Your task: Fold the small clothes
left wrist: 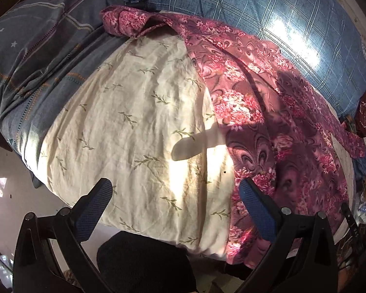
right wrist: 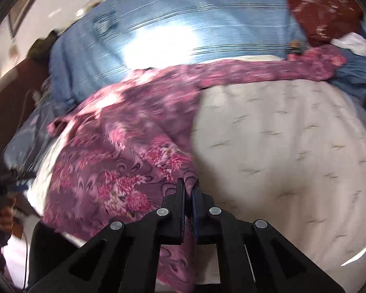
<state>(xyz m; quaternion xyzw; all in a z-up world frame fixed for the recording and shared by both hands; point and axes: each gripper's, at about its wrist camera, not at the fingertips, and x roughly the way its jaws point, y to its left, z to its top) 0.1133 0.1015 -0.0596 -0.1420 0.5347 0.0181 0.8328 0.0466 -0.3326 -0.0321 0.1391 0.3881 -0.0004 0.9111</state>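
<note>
**A:** ok so what's going on here? I'm seeing the pink floral garment (right wrist: 124, 151) lying across the cream leaf-print sheet (right wrist: 280, 146), with the blue plaid quilt (right wrist: 158, 12) bunched up on the far side.

**B:** yeah, the right gripper (right wrist: 189, 190) is pinching a near edge of it, jaws closed tight on the fabric. That view is blurring, so it's probably mid-drag. The left gripper (left wrist: 175, 190) is hanging over the near part of the sheet, jaws wide, holding nothing.

**A:** so only 1 corner is being held?

**B:** looks like it. From the left camera the garment (left wrist: 268, 122) is sprawling along the right half of the bed, one sleeve bunching at the far end. If I were doing it, I'd be pulling low and slow so the cloth isn't rucking, and getting that free gripper onto a 2nd edge before folding.
</note>
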